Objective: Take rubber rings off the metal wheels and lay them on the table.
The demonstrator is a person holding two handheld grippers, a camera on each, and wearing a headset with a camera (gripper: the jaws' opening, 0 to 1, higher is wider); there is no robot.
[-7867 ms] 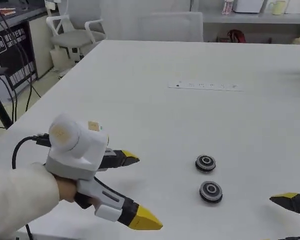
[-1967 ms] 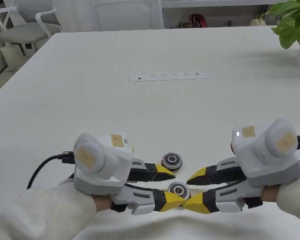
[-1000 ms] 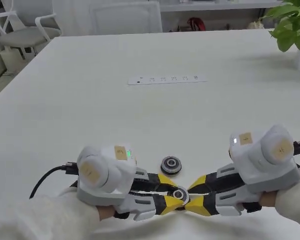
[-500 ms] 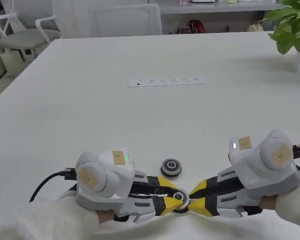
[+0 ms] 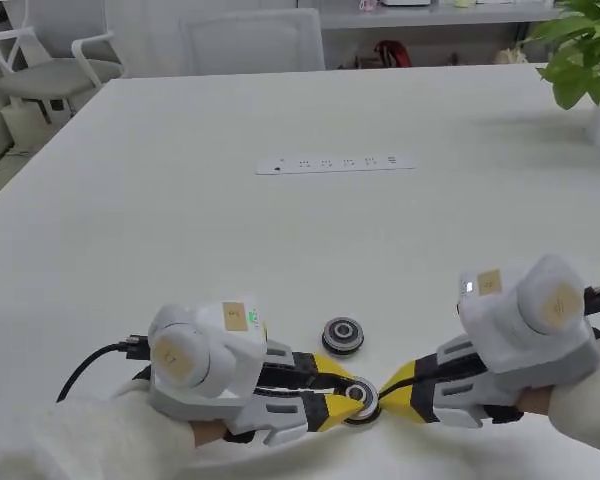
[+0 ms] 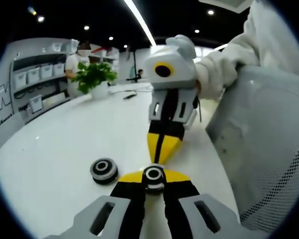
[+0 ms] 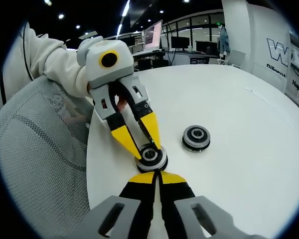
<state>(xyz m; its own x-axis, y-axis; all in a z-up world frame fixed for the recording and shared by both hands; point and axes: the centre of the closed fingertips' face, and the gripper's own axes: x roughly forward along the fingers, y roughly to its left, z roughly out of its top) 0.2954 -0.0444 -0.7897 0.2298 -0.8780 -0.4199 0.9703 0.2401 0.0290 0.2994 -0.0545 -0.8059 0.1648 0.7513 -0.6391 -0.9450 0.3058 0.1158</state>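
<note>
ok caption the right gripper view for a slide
Left gripper clamps the near wheel, right gripper's shut jaws touch its rim, second wheel lies apart

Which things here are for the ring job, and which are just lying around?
For the job:
- near wheel, clamped in the left gripper, with the right gripper at its rim
- far wheel, sitting free on the table

Just lying about:
- power strip
- plant
- chair
</note>
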